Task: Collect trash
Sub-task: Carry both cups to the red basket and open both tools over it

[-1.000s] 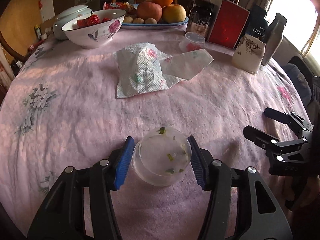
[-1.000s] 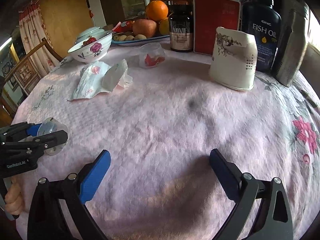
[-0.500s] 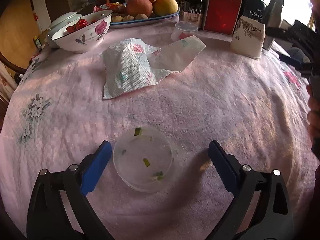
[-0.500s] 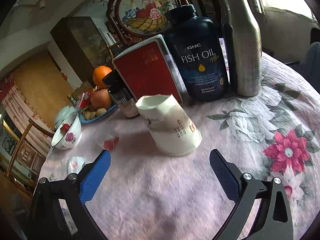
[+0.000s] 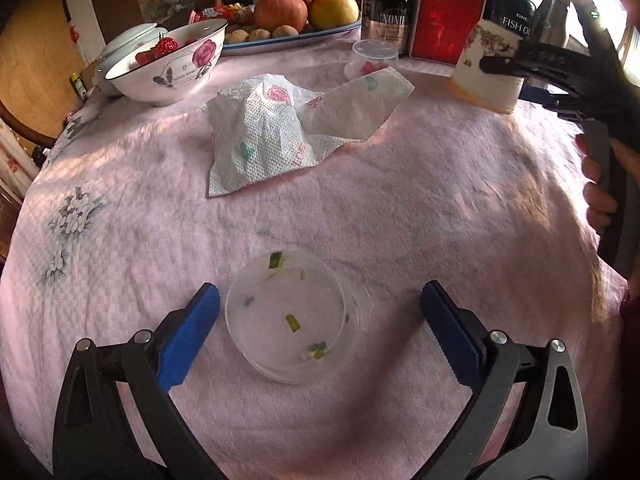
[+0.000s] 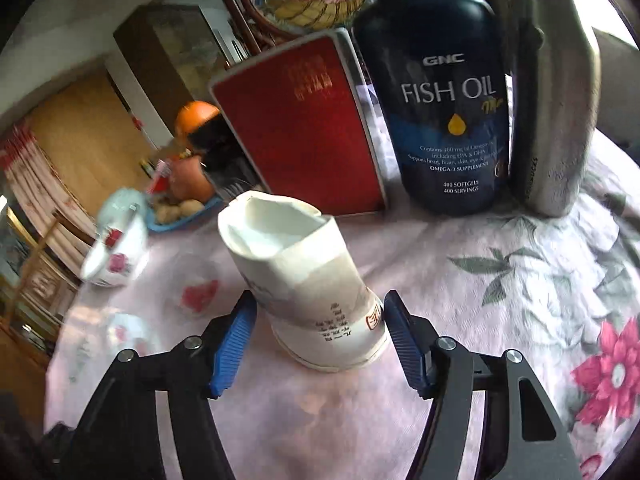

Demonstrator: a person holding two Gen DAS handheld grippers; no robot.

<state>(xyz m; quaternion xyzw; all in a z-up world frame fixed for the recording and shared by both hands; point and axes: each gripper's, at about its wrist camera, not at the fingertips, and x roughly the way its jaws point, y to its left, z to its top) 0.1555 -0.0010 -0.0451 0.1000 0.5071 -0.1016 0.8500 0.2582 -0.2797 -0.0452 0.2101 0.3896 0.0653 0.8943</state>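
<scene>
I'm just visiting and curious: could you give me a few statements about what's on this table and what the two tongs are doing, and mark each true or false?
1. The left tongs are clamped on the clear plastic cup. False: they stand open, the cup between them.
2. The right tongs have a white paper cup between their blue fingers. True.
3. The paper cup stands rim up. False: it is upside down.
4. A crumpled napkin lies on the tablecloth. True.
5. The fish oil bottle lies on its side. False: it stands upright.
</scene>
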